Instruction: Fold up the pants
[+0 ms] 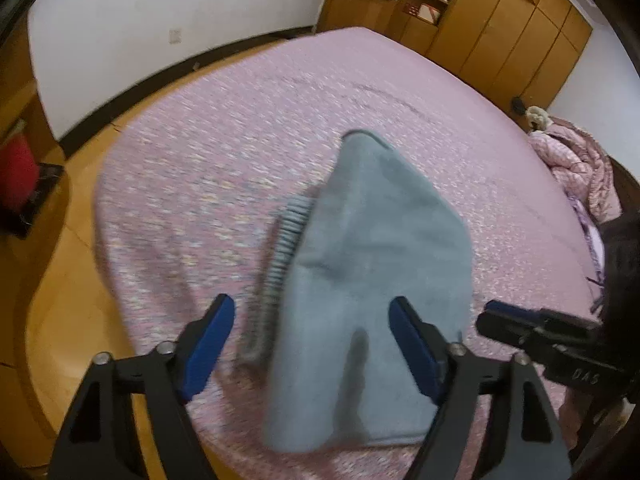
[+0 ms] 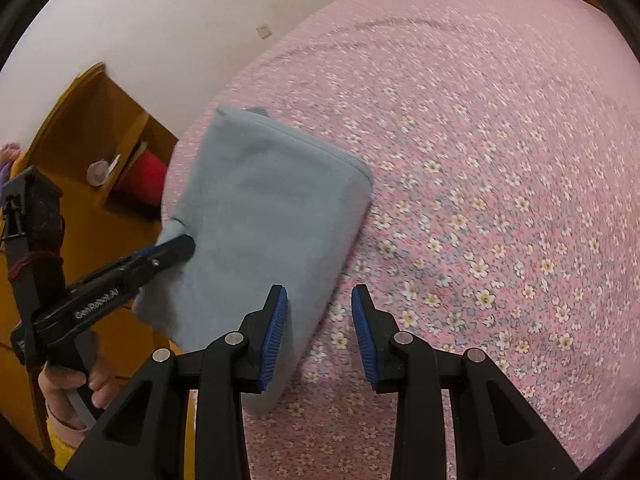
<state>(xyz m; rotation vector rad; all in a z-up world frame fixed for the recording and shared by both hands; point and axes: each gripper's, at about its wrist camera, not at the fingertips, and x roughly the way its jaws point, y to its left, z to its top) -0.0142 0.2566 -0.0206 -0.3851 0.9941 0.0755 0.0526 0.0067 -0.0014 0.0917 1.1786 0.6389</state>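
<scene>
Grey-blue pants (image 1: 380, 240) (image 2: 272, 200) lie folded into a thick bundle on the pink flowered bed (image 1: 200, 140) (image 2: 480, 160), near its edge. A ribbed grey band (image 1: 284, 240) sticks out along their left side. My left gripper (image 1: 310, 308) hovers over the near end of the bundle, jaws wide apart, pads off the cloth. From the right wrist view, the left gripper (image 2: 176, 248) has its tip at the bundle's left edge. My right gripper (image 2: 320, 294) (image 1: 504, 316) is open beside the bundle's right edge, its left pad against the cloth's side.
A wooden wardrobe (image 1: 500, 32) stands beyond the bed's far corner. A pink quilted jacket (image 1: 576, 164) lies at the bed's right side. A wooden bedside shelf (image 2: 100, 128) with a red object (image 2: 146, 176) stands by the wall. Wood floor (image 1: 80, 240) lies left of the bed.
</scene>
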